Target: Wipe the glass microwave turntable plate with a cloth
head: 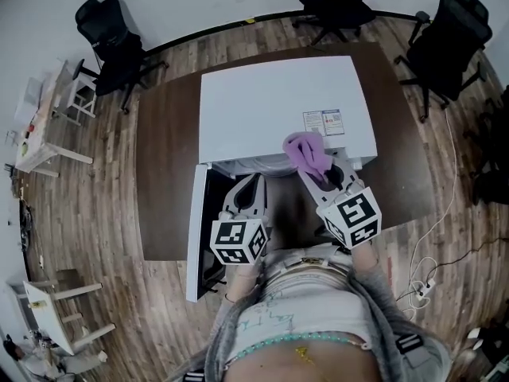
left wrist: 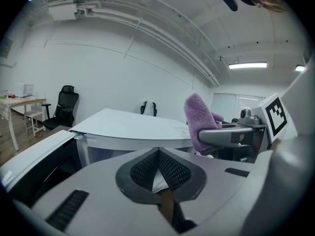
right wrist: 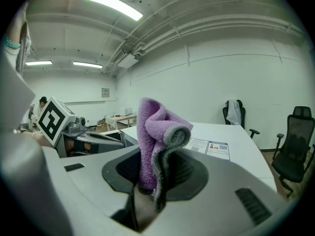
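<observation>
My right tongs (right wrist: 150,178) are clamped on the purple cloth (right wrist: 156,132), which stands bunched up out of them. My left tongs (left wrist: 160,173) are pressed together with nothing between. Both hover at the front of the white microwave (head: 278,106). The glass plate shows in no view. I judge it sits inside the cavity, tucked under the front edge where my head camera cannot look. So the wiping has not begun, and this is the approach. Next I need to drop the cloth low and push it level into the opening, keeping the left tongs free to steady the plate. The door (head: 193,233) hangs open at the left, and the dark desk (head: 159,173) carries it all.
</observation>
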A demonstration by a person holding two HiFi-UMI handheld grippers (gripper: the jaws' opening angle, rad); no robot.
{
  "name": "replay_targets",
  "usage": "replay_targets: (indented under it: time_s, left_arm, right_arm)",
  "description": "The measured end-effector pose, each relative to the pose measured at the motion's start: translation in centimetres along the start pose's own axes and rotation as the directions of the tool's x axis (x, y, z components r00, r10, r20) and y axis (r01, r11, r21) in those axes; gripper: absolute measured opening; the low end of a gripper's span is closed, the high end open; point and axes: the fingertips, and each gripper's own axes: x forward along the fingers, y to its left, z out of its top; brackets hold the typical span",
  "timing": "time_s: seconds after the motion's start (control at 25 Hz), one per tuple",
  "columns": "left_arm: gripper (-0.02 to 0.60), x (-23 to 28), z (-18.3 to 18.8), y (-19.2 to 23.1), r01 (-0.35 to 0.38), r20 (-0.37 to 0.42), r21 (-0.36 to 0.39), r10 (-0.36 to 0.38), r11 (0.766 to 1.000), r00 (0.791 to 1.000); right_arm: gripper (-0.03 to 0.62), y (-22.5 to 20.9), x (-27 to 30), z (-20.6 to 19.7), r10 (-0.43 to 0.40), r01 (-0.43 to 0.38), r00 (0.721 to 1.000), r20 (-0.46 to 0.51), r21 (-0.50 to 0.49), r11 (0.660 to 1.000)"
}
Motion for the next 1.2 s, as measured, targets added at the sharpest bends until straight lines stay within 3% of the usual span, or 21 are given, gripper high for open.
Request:
replay_targets:
  time_s: [0.6, 0.88, 1.2]
  left_arm:
    - [0.012, 2.5, -1.5, -2.0, -0.135, -0.014, -0.007, 0.135, 0.991, 0.991]
    - [0.012, 3.2, -2.6, -1.6, -0.146, -0.042, -0.024, 0.145, 0.989, 0.988]
    - [0.012, 4.5, -3.9, 0.1, -0.139, -0.091, 0.009, 0.139, 0.99, 0.986]
  right_arm:
    - [0.117, -0.9, -1.6, -1.5, 0.161, -0.161, 0.987, 0.014, -0.02, 0.987]
    - [0.117, -1.2, -1.4, -1.4, 0.177, -0.177, 0.984, 0.019, -0.012, 0.984]
    - [0.117, -1.5, -0.7, -1.6, 0.153, -0.153, 0.988, 0.001, 0.021, 0.988]
